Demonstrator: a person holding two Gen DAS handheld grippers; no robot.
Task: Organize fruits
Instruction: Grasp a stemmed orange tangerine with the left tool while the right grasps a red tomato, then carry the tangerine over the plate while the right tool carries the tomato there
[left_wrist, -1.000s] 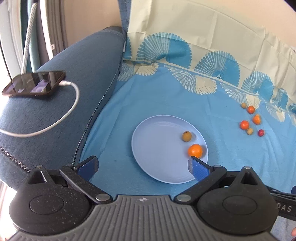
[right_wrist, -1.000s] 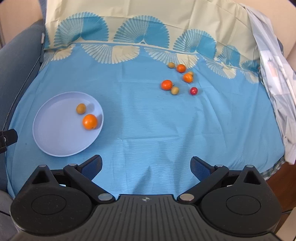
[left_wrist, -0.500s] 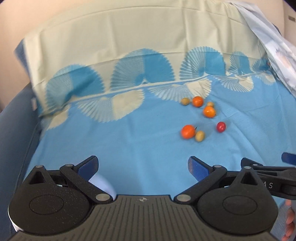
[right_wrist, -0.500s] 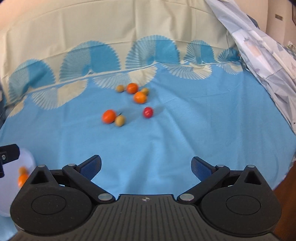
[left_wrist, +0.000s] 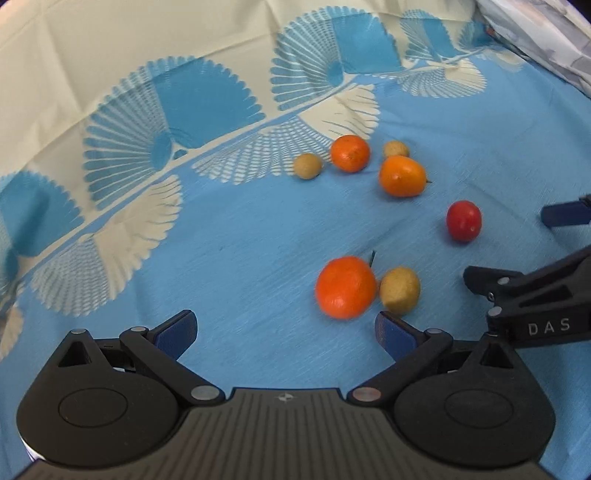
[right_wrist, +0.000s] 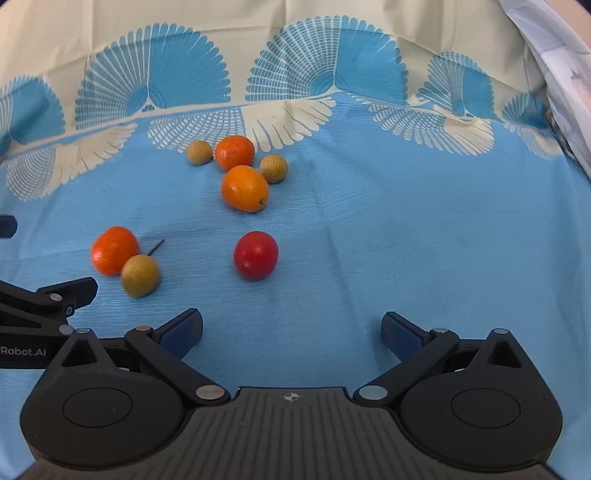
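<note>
- Hovering low over the blue patterned cloth (left_wrist: 240, 236), the left gripper (left_wrist: 284, 328) has its jaws spread wide and holds nothing.
- Just above its right fingertip, lower centre of the left view, an orange fruit (left_wrist: 345, 287) touches a small tan fruit (left_wrist: 400, 290).
- Right gripper (right_wrist: 291, 328) gapes equally wide, empty, with the red tomato (right_wrist: 255, 254) at mid-frame ahead of it.
- Upper centre, two more orange fruits (right_wrist: 243, 188) sit among two tan ones.
</note>
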